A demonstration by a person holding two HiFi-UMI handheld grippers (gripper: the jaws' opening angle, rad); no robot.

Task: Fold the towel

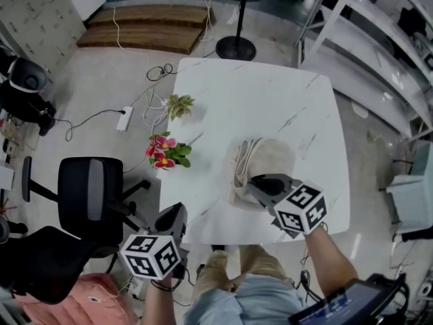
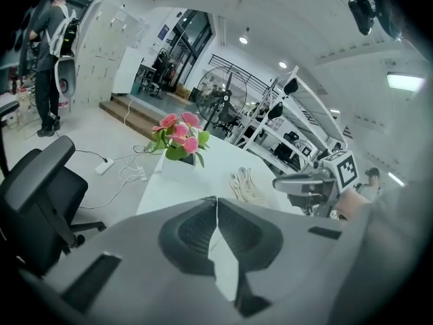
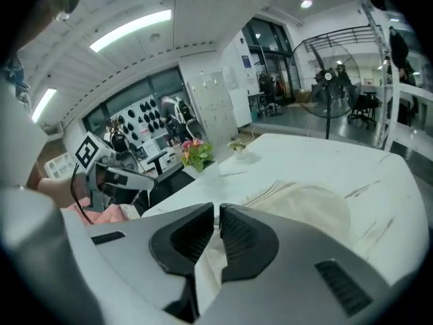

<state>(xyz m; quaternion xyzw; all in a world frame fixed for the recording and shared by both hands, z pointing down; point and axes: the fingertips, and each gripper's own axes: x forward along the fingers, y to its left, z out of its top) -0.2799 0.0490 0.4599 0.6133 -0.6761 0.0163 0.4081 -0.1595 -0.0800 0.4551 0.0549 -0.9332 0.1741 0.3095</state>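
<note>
Closest in, the right hand-held gripper [image 1: 262, 183] hangs over the near end of the towel [image 1: 265, 160]. Its jaws are drawn almost together, with only a thin slit between the pads. In the right gripper view cream cloth fills that slit, which I read as a pinch on the towel's near edge rather than an empty close.

From those jaws the towel runs straight ahead, away from the person. It is a beige, already doubled bundle on the near right part of the table [image 1: 250, 93]. Its longer side points roughly along the hand-held gripper's own line, and its layered edges stack up on the left.

The left hand-held gripper [image 1: 177, 214] has its jaws pressed together on nothing. It sits just off the table's near left corner, well apart from the cloth, and sees the towel off to its right past the flowers [image 1: 166, 152].

The right hand is plainly the nearer one. Any further fold looks likely to carry the pinched near edge forward over the far end, or across toward the stacked left side.
</note>
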